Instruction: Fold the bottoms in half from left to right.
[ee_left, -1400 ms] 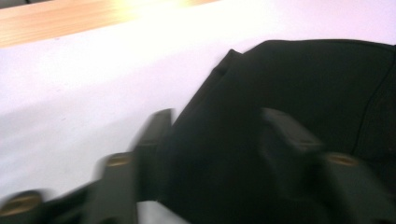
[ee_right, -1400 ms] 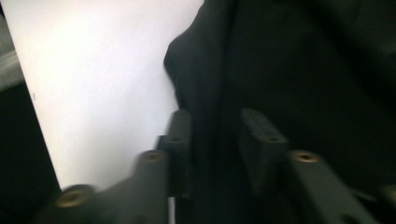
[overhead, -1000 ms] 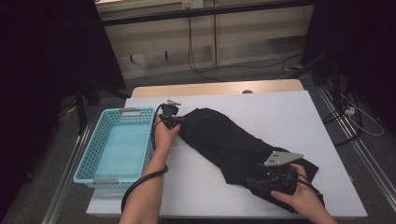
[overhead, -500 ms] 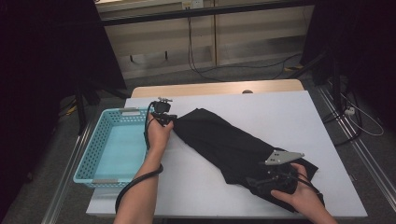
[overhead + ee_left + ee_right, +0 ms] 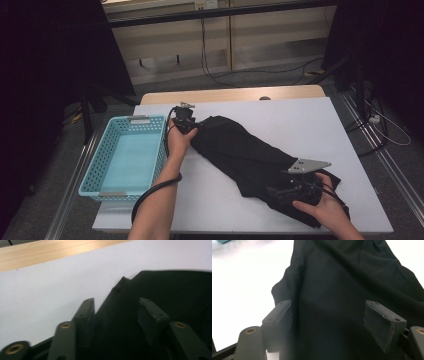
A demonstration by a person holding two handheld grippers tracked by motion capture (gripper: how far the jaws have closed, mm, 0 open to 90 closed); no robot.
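A black garment (image 5: 245, 155) lies folded in a long diagonal strip across the white table (image 5: 300, 120). My left gripper (image 5: 192, 125) is at its far left end, beside the basket. In the left gripper view its jaws (image 5: 116, 302) have just been opening and stand apart over the cloth (image 5: 170, 295), whose edge runs between them. My right gripper (image 5: 275, 192) sits on the near right end. Its jaws (image 5: 328, 304) have been widening and stand open, with black cloth (image 5: 342, 277) spread beneath them and neither pad pressing it.
A light blue plastic basket (image 5: 100, 155) stands on the table's left side, with nothing in it. A wooden strip (image 5: 225, 95) runs along the table's far edge. Cables lie on the floor beyond the table.
The left hand shifted a little toward the basket and then came back to the cloth's end. The right hand and the garment's near end have stayed put.
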